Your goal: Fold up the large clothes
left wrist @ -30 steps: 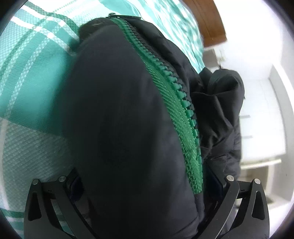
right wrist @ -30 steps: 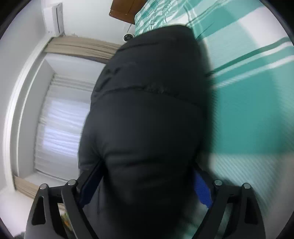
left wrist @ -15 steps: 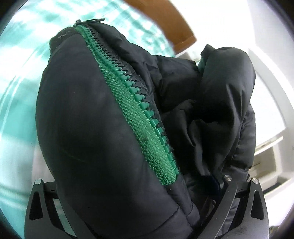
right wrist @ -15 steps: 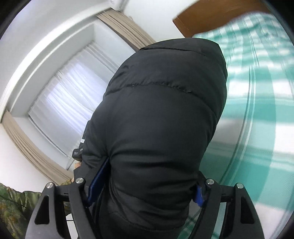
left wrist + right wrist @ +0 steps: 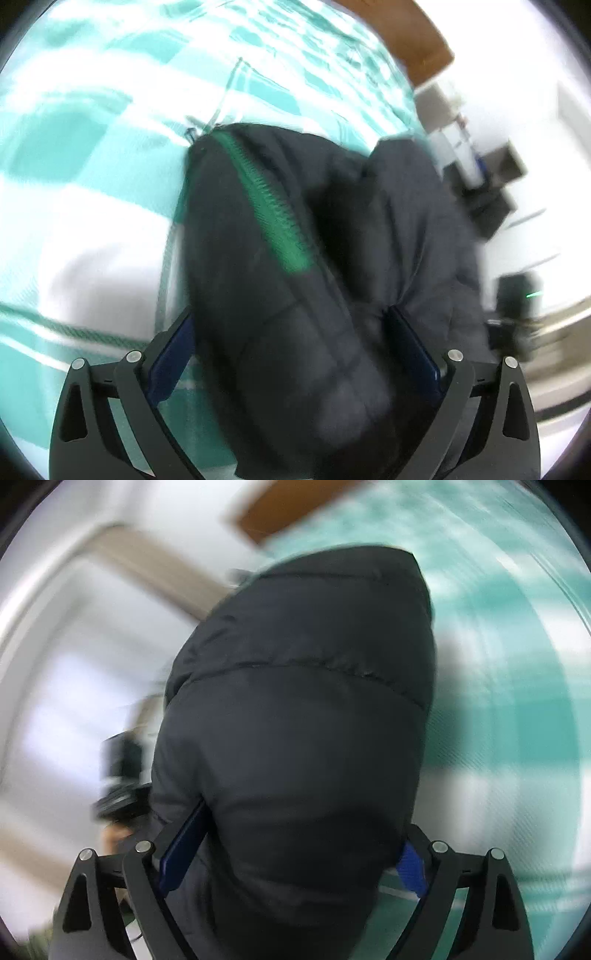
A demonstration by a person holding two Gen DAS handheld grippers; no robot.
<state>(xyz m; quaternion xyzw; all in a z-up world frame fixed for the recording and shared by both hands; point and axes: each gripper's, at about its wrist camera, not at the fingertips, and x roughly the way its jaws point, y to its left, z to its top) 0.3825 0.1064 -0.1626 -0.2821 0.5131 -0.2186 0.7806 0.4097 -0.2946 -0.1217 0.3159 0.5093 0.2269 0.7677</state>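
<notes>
While both grippers' fingers (image 5: 173,354) clamp the black puffer jacket (image 5: 295,295), the right (image 5: 295,856) loosening, I've lifted it off the bed (image 5: 92,147), ready to fold over.

Bright daylight, heavy motion blur, fisheye-warped dark edges

Black quilted puffer jacket (image 5: 280,332), green zipper (image 5: 269,206) running up its front edge, bunched and lifted above the teal-and-white checked bed (image 5: 92,155), its padded folds (image 5: 295,738) filling both views, blurred.
</notes>
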